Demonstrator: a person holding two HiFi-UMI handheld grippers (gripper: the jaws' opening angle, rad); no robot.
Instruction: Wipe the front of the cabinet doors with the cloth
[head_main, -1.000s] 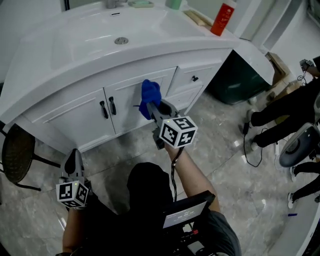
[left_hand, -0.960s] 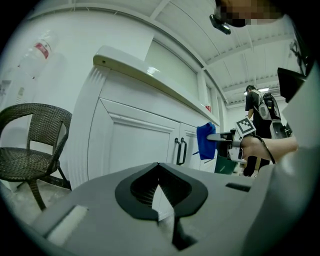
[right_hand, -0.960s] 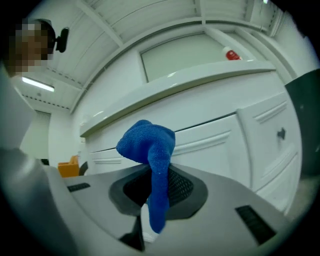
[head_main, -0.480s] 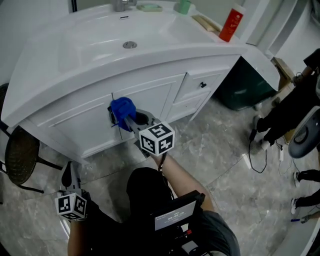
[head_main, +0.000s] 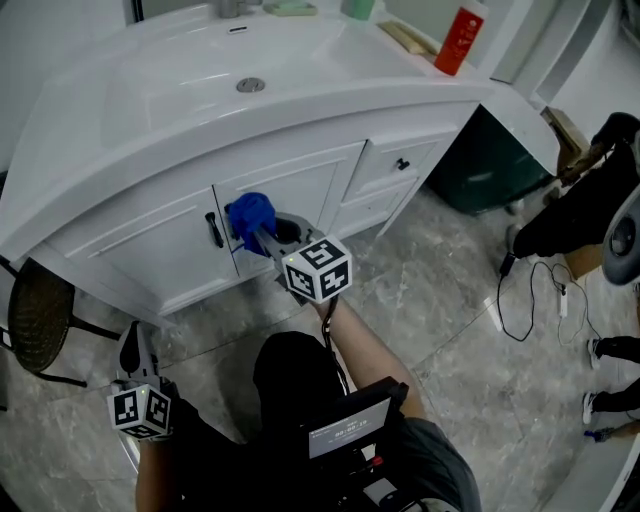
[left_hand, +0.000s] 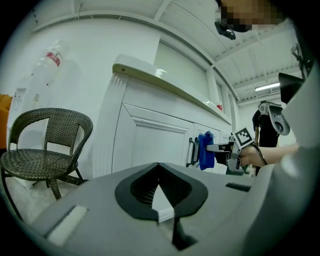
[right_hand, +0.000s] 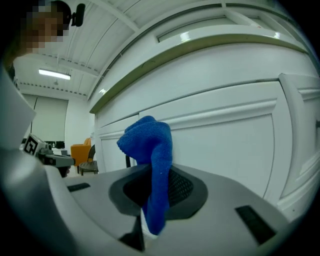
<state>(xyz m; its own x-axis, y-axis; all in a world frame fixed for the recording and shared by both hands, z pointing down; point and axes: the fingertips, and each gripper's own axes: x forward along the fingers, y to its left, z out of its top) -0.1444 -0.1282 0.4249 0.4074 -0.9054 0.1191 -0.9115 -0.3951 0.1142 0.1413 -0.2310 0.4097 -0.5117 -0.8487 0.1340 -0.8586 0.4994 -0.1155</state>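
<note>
At cabinet door (head_main: 305, 188), right claw (head_main: 260, 230) clamps blue cloth (head_main: 249, 211) near handle (head_main: 214, 230).

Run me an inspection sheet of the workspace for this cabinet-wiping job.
Surface: white cabinet doors, no stains visible; grey tiled floor below.
Job's things: blue cloth at the right-hand door, beside the black handles; contact with the door unclear.
Clutter: red bottle and small items on the vanity top; wicker chair at the left.
Grippers: right tool shut on the cloth; left tool shut, empty, held low away from the doors.
Cables: black cable loose on the floor at the right.
Surroundings: person standing at the right; dark container beside the vanity.
</note>
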